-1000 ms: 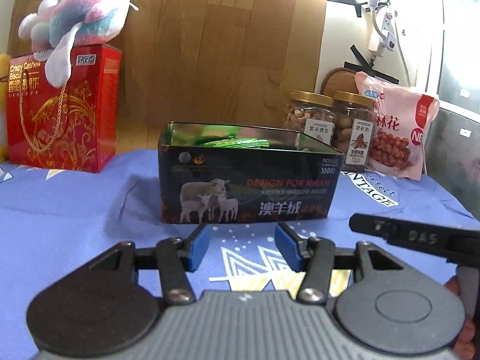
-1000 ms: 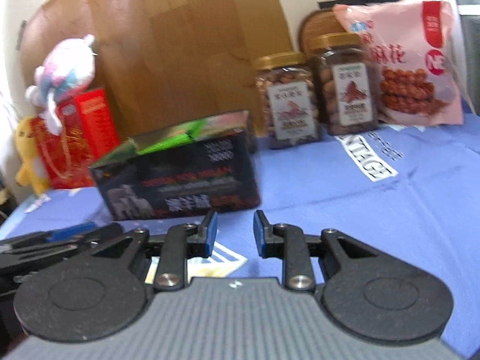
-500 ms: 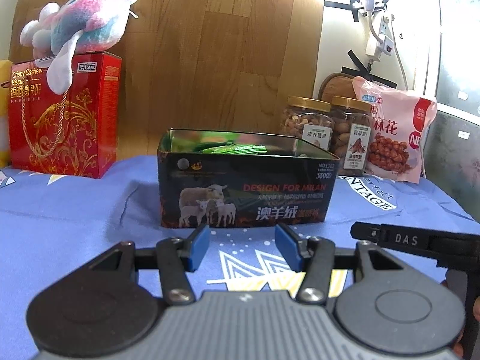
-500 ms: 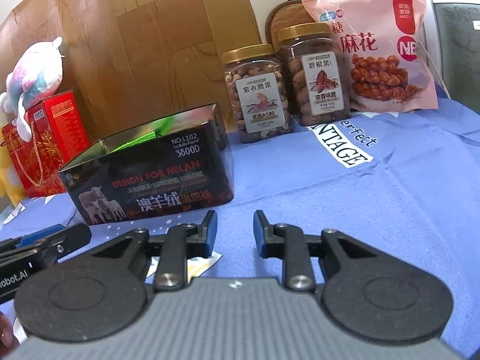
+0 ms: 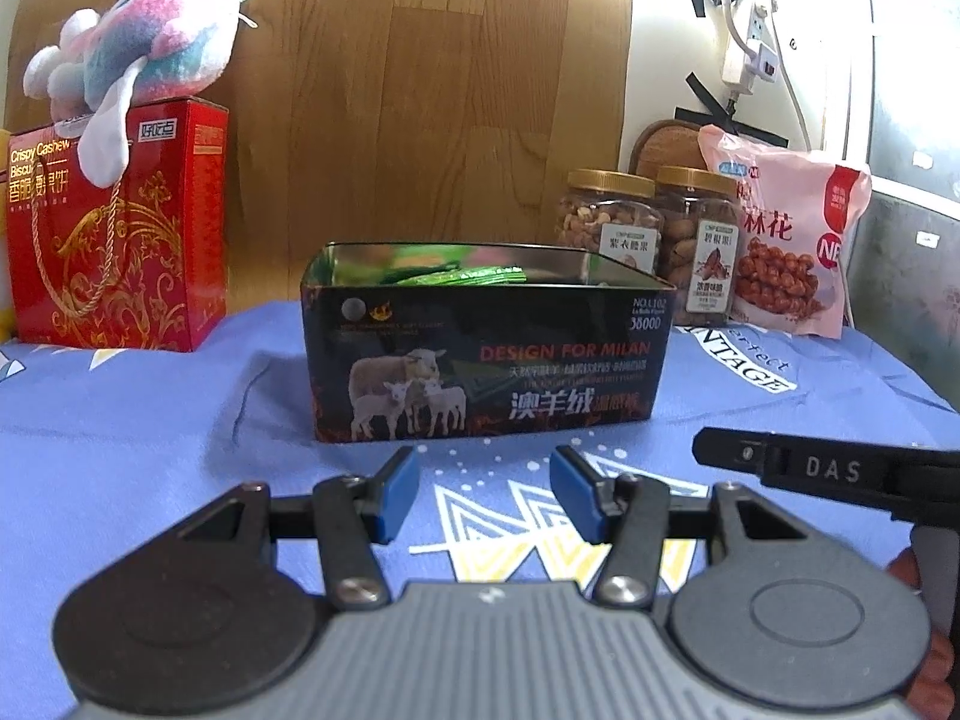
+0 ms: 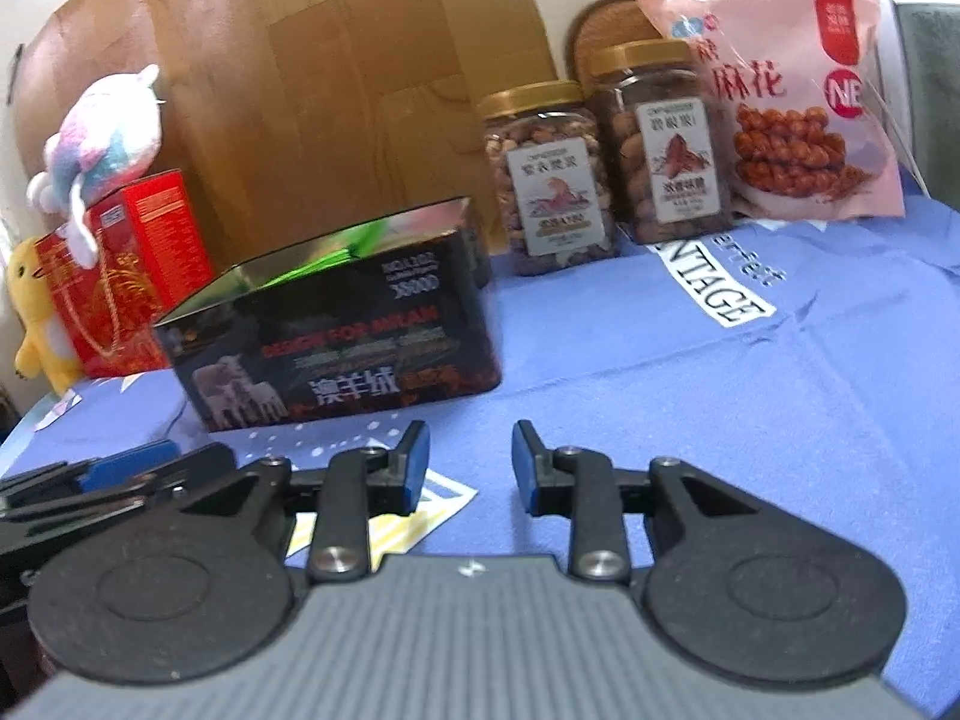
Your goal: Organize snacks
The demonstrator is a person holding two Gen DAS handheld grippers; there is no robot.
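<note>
Blue cloth (image 5: 150, 468) over table, wood panel behind. Left gripper (image 5: 485, 495) and right gripper (image 6: 470, 467) both spread, empty, low over cloth. Ahead: open black tin (image 5: 486, 360) holding green packets (image 5: 474, 276). Behind it 2 nut jars (image 6: 549, 180), pink snack bag (image 6: 792, 102).

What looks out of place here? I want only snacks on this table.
The plush toy lying on top of the red biscuit box is no snack. Jars, pink bag and open tin stand upright, nothing spilled.
</note>
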